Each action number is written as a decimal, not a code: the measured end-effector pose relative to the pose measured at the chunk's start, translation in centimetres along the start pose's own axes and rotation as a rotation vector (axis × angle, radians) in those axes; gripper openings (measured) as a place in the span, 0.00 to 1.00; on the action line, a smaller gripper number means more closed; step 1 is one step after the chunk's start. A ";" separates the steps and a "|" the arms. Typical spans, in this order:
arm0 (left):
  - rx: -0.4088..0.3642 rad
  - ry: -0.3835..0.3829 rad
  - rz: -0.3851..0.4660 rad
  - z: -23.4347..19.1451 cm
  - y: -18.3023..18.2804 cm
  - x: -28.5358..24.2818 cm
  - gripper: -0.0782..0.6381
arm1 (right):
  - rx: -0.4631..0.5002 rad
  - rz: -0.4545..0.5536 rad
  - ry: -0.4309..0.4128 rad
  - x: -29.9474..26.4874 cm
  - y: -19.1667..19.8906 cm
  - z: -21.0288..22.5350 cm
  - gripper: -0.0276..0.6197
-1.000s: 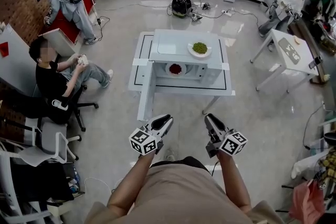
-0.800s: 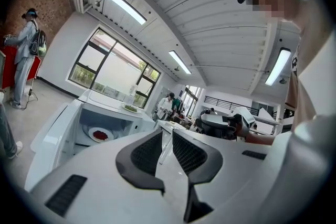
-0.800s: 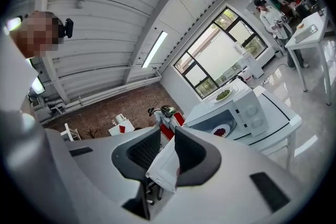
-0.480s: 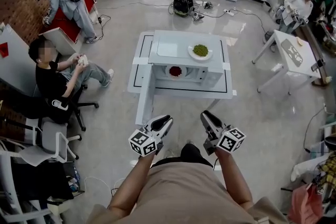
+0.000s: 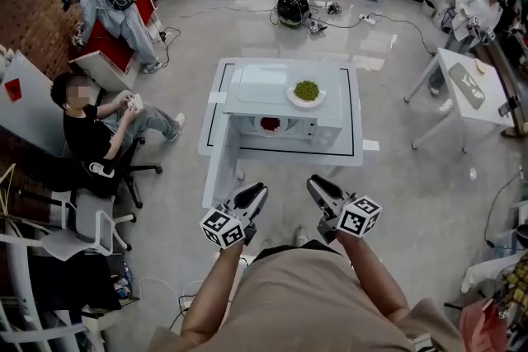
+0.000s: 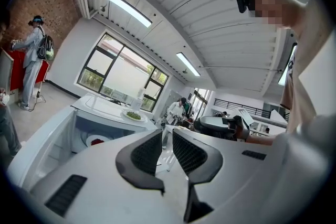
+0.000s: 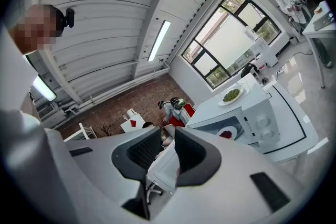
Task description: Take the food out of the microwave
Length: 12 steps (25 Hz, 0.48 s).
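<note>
Grey polished floor (image 5: 412,202) surrounds a white table (image 5: 356,146) that carries the microwave (image 5: 266,83). Its door (image 5: 216,171) hangs open toward the head view's left, so the inside faces me. The plate of red food (image 5: 270,124), the thing to fetch, sits inside the microwave. A second plate of green food (image 5: 307,91) rests on the microwave's roof, probably parked there to leave the table edge free. I hold the left gripper (image 5: 252,195) and the right gripper (image 5: 320,189) low and level by my waist, well short of the table, both aimed at the opening. Each has its jaws parted by a modest gap with nothing between them, suited to taking the plate's rim. My judgement: approach stage, food not yet reached. A seated person (image 5: 87,128) at the left sits well apart from my path.
</note>
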<state>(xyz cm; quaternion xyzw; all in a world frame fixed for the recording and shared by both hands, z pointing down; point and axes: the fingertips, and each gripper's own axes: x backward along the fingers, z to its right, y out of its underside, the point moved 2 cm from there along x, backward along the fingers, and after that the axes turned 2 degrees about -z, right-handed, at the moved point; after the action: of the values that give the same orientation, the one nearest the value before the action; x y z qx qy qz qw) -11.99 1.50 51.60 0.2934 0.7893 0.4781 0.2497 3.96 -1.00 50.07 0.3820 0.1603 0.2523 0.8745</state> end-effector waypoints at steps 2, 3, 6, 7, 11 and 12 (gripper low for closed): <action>-0.008 -0.022 0.003 0.2 -0.2 -0.9 0.18 | -0.006 -0.013 -0.017 0.1 -0.7 0.7 0.15; -0.010 -0.034 0.006 0.2 -0.2 -1.2 0.18 | -0.013 -0.018 -0.026 0.2 -1.0 1.1 0.15; -0.006 -0.078 0.019 -0.2 0.2 -1.7 0.18 | -0.034 -0.022 -0.050 0.1 -1.7 2.1 0.15; -0.003 -0.093 0.022 -0.4 0.4 -1.7 0.18 | -0.032 -0.025 -0.051 0.1 -1.9 2.5 0.15; 0.013 -0.141 0.016 -0.9 1.0 -1.4 0.18 | -0.061 -0.027 -0.043 -0.2 -2.2 4.0 0.15; 0.016 -0.149 0.014 -1.0 1.1 -1.3 0.18 | -0.077 -0.022 -0.042 -0.2 -2.3 4.3 0.17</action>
<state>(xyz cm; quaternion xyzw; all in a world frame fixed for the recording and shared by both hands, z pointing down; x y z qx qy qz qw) -11.53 0.39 53.11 0.3357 0.7703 0.4502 0.3021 6.52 -4.99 51.23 0.3513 0.1362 0.2404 0.8946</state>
